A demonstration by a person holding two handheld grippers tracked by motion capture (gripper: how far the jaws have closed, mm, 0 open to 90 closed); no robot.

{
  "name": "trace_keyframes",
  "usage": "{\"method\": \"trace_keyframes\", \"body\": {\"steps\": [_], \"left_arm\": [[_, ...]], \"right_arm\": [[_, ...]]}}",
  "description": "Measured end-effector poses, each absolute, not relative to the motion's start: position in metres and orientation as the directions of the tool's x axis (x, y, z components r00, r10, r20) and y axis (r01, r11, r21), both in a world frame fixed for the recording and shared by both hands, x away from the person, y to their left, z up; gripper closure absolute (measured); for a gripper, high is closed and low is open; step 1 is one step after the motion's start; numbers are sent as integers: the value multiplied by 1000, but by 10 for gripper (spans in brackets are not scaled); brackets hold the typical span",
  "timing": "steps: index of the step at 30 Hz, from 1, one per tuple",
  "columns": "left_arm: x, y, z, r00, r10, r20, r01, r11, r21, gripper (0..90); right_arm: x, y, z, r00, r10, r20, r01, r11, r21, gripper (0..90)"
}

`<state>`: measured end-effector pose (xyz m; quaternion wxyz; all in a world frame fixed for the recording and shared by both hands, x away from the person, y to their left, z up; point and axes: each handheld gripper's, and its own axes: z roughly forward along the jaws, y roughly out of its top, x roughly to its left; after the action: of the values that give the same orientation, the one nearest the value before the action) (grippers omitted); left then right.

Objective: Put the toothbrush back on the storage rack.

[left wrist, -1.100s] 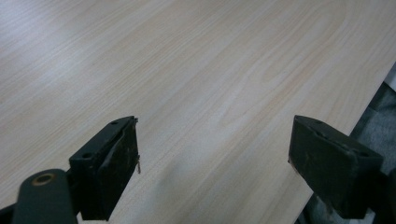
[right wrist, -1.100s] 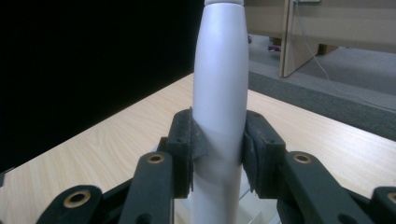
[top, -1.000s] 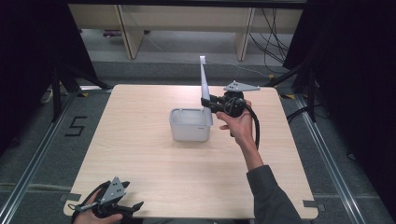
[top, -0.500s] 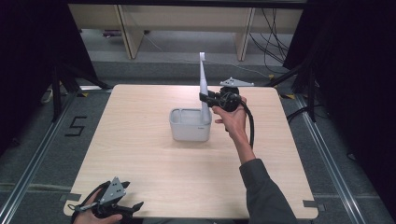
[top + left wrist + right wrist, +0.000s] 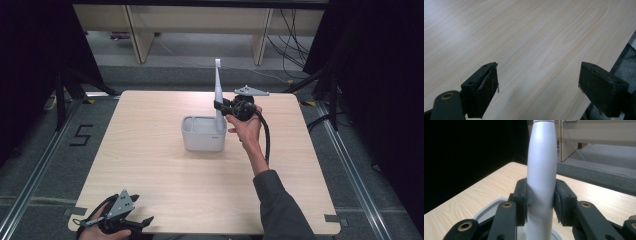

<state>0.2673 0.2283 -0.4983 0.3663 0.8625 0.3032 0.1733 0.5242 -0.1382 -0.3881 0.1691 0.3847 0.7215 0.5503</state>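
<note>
A tall white tapered handle [image 5: 218,90] stands upright with its lower end inside a white rectangular container [image 5: 202,133] at the table's middle. My right gripper [image 5: 222,107] is shut on the handle [image 5: 541,177] about midway up, over the container's right end; both pads [image 5: 529,195] press its sides. The container's rim [image 5: 486,210] shows below the jaws. My left gripper [image 5: 137,222] rests at the table's near left edge, held in a hand. Its jaws [image 5: 540,87] stand wide open over bare wood with nothing between them.
The light wooden table [image 5: 150,165] has its front edge right beside the left gripper. A black cable [image 5: 265,135] trails from the right gripper along the forearm. Wooden furniture legs [image 5: 135,30] and floor cables lie beyond the far edge.
The right gripper has carried the upright handle leftward and set its lower end into the container's right end. The left gripper has stayed put.
</note>
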Motion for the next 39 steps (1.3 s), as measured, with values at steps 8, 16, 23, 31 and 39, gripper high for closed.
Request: {"method": "trace_keyframes", "body": {"steps": [8, 16, 23, 31, 39], "left_arm": [[268, 229, -498, 763, 641, 82, 389, -556, 734, 155], [267, 228, -499, 755, 652, 74, 400, -547, 736, 155], [267, 228, -499, 756, 650, 77, 397, -548, 736, 155], [267, 228, -499, 758, 648, 77, 398, -552, 733, 155], [267, 227, -499, 758, 649, 61, 403, -540, 738, 155]], "right_arm": [[524, -138, -400, -637, 743, 204, 394, 86, 915, 665], [522, -141, -409, -644, 744, 176, 376, 108, 920, 665], [519, -142, -415, -640, 745, 189, 395, 108, 912, 664], [514, -142, -421, -646, 746, 164, 386, 133, 913, 665], [508, -139, -425, -649, 753, 109, 370, 186, 910, 665]]}}
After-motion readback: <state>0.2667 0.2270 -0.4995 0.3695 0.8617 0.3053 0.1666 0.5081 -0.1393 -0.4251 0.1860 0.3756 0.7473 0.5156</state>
